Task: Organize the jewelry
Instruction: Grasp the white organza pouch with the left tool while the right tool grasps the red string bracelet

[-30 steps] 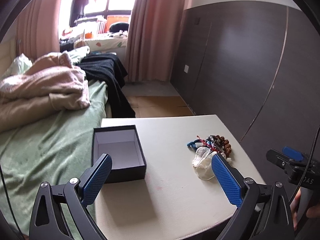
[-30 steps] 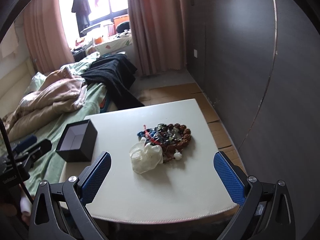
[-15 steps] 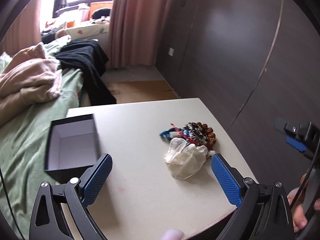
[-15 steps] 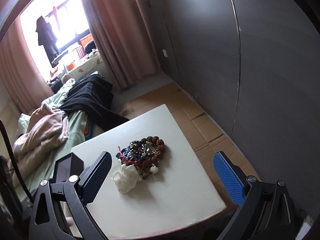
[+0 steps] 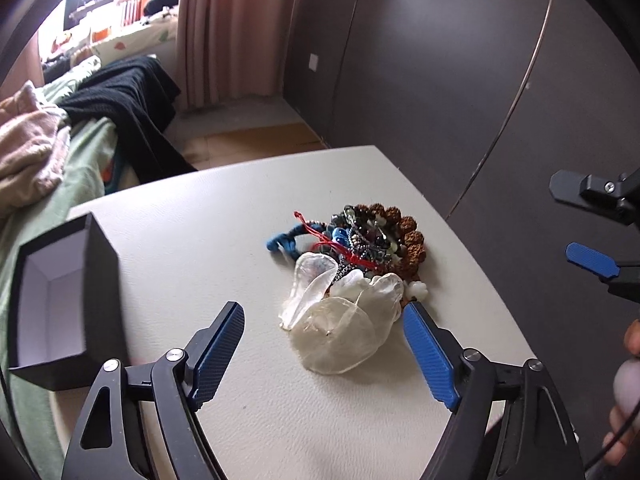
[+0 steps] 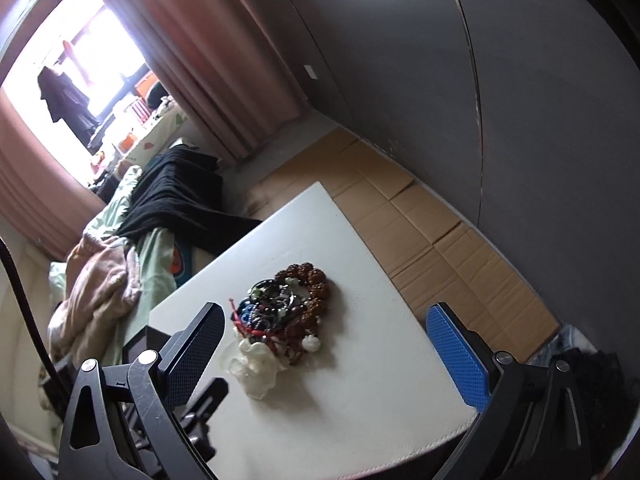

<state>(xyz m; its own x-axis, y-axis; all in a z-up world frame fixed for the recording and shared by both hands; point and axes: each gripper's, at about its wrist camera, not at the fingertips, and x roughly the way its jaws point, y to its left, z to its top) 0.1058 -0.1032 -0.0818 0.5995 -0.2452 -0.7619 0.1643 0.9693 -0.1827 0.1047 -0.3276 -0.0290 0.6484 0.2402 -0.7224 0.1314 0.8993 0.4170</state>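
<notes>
A tangled pile of jewelry [image 5: 368, 240] lies on the white table [image 5: 192, 224]: brown bead bracelets, dark beads, red and blue cords. A translucent shell-like piece [image 5: 340, 320] lies at its near side. An open black box [image 5: 68, 300] with a white inside stands at the table's left edge. My left gripper [image 5: 324, 344] is open and empty, its fingers on either side of the shell piece, close above the table. My right gripper [image 6: 324, 344] is open and empty, hovering over the table in front of the pile [image 6: 288, 304].
A bed with a green sheet [image 5: 80, 148], a pink blanket [image 5: 28, 148] and black cloth [image 5: 128, 108] is left of the table. A dark wall [image 5: 440, 60] runs along the right. Cardboard [image 6: 432, 224] covers the floor beside the table.
My left gripper moved forward and right, from near the box to around the shell piece. My right gripper tilted and swung right. Both stayed open.
</notes>
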